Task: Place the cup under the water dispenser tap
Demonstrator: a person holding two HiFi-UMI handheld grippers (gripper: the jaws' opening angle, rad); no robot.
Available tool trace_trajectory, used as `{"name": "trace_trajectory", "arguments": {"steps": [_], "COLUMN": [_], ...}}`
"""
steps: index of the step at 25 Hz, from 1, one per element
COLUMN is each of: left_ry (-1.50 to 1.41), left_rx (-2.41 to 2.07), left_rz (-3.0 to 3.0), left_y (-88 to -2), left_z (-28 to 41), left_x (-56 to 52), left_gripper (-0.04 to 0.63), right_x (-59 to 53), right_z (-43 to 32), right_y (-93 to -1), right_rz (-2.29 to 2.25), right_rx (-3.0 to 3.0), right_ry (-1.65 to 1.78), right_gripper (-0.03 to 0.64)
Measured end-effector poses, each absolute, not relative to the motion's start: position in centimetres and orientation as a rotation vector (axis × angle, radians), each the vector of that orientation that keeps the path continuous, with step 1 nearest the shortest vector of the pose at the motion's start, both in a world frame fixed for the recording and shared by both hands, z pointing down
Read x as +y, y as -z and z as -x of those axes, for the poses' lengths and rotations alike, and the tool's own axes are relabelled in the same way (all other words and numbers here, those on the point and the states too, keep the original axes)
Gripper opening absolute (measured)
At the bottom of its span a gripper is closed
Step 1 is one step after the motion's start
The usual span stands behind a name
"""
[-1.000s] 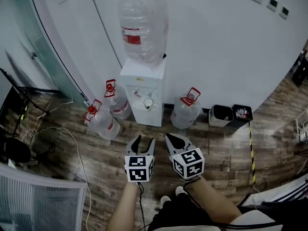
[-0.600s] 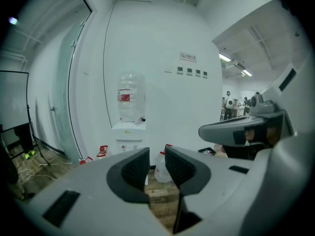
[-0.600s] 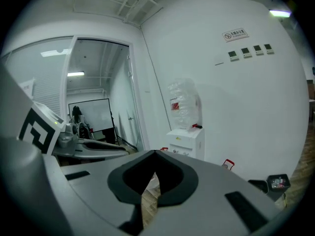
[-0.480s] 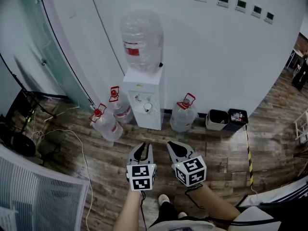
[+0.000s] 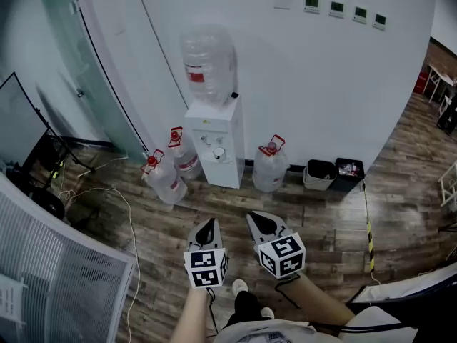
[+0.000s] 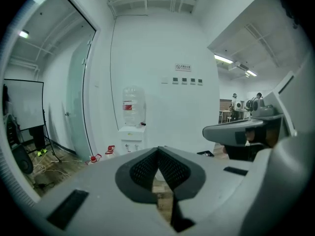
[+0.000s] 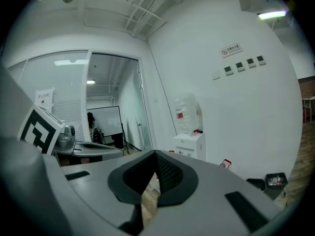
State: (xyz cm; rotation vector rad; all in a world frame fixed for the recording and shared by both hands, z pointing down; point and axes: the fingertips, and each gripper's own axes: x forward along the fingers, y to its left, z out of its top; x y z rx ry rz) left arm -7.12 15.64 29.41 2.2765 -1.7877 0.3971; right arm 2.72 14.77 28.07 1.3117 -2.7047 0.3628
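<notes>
The left gripper (image 5: 208, 225) and right gripper (image 5: 255, 219) were both closed and empty, with wooden floor (image 5: 214, 204) stretching between them and the water dispenser (image 5: 216, 128).

Our left gripper (image 5: 209, 222) and right gripper (image 5: 251, 216) are grey wedges lined with black meshed pads (image 6: 145, 168). Behind each one's jaws sits a white cube (image 5: 206, 266) with black square markers, and a black cable (image 5: 209, 306) trails from its rear. We wear dark trousers (image 5: 246, 307) and white shoes (image 5: 239, 286).

Your left gripper (image 5: 208, 229) and right gripper (image 5: 259, 222) point forward side by side, just apart. Each has its jaws pressed together on nothing, and your forearms (image 5: 318, 303) are extended.
</notes>
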Motion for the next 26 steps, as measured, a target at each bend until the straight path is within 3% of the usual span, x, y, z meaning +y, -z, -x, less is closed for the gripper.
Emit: {"name": "trace_trajectory", "arguments": {"steps": [26], "left_ry": [-0.370], "left_rx": [-1.822], "left_rz": [-2.277], "left_y": [-28.8], "left_z": [3.1], "left_x": [21.7], "left_gripper": [0.051], "right_x": [20.7], "right_z": [-7.3], "right_y": [-26.8], "right_rz": [-1.331], "right_rx": [-2.733], "right_ry": [-0.341], "right_gripper": [0.020]}}
